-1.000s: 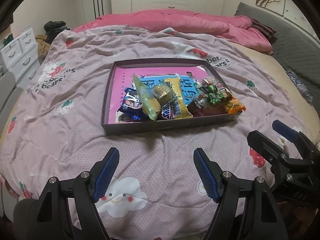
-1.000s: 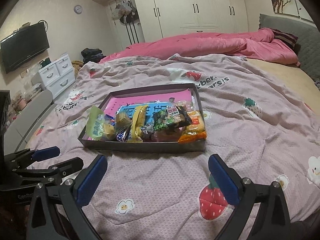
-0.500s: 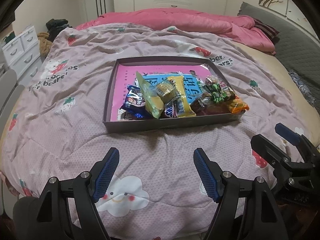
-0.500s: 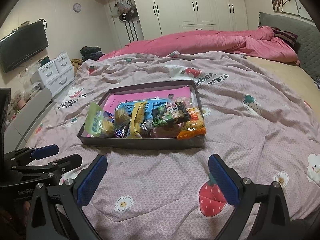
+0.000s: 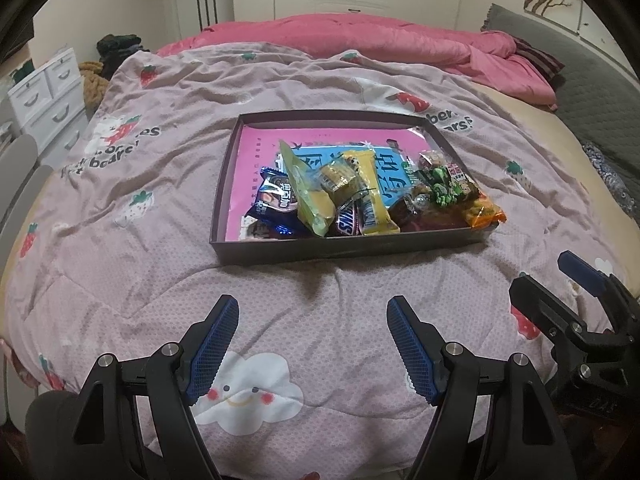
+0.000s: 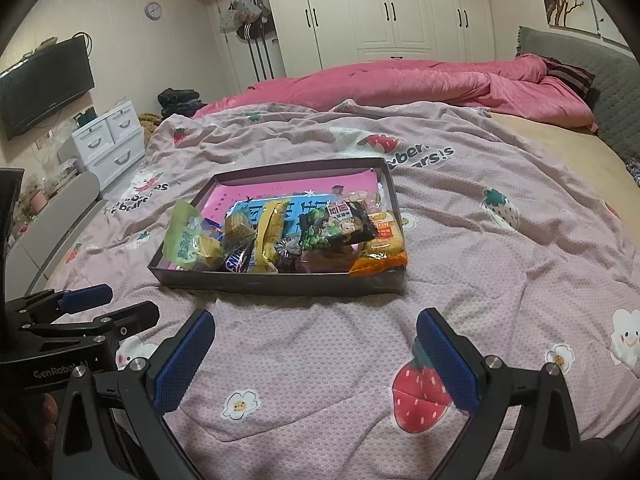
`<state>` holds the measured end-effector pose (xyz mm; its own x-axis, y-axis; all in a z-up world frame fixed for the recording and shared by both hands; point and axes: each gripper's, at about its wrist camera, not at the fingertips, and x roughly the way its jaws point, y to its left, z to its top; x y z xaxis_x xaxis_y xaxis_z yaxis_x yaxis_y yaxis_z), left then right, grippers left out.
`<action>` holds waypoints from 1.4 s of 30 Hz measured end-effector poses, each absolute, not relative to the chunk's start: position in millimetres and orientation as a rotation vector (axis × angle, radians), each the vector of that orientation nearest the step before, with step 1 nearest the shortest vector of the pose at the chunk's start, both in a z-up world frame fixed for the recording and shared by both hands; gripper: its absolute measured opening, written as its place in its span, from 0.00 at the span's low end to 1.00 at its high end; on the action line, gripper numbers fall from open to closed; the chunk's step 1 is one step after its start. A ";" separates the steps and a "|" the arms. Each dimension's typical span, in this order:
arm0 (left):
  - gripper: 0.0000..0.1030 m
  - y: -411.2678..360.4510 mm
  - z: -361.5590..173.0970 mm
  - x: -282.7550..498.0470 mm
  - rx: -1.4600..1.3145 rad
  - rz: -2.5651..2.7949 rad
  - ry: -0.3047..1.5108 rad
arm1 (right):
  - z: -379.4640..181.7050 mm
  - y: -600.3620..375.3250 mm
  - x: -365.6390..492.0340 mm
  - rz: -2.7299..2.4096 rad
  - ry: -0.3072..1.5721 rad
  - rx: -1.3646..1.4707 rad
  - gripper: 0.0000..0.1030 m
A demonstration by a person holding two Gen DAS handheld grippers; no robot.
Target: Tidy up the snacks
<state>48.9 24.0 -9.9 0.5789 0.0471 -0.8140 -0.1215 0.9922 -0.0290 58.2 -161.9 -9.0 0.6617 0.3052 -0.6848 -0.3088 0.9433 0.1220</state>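
Observation:
A dark shallow box (image 5: 352, 246) with a pink liner lies on the strawberry-print quilt (image 5: 152, 264). Its near half holds a heap of snacks: a green packet (image 5: 310, 192), a yellow bar (image 5: 370, 196), a dark blue packet (image 5: 276, 200) and an orange packet (image 5: 484, 212). My left gripper (image 5: 312, 308) hovers open over the quilt, short of the box's front wall, with nothing between its fingers. In the right wrist view the box (image 6: 280, 282) sits ahead and my right gripper (image 6: 316, 320) is open and empty too. The two grippers are side by side.
A pink duvet (image 5: 360, 40) is bunched at the far side of the bed, with a grey headboard (image 5: 592, 92) on the right. White drawers (image 6: 108, 140) and a wall TV (image 6: 44, 84) stand to the left. The quilt drops off at the near edge.

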 end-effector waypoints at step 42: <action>0.75 29.9 -16.1 50.2 -0.095 0.130 0.969 | -10.9 -156.5 57.2 0.347 0.783 -0.041 0.99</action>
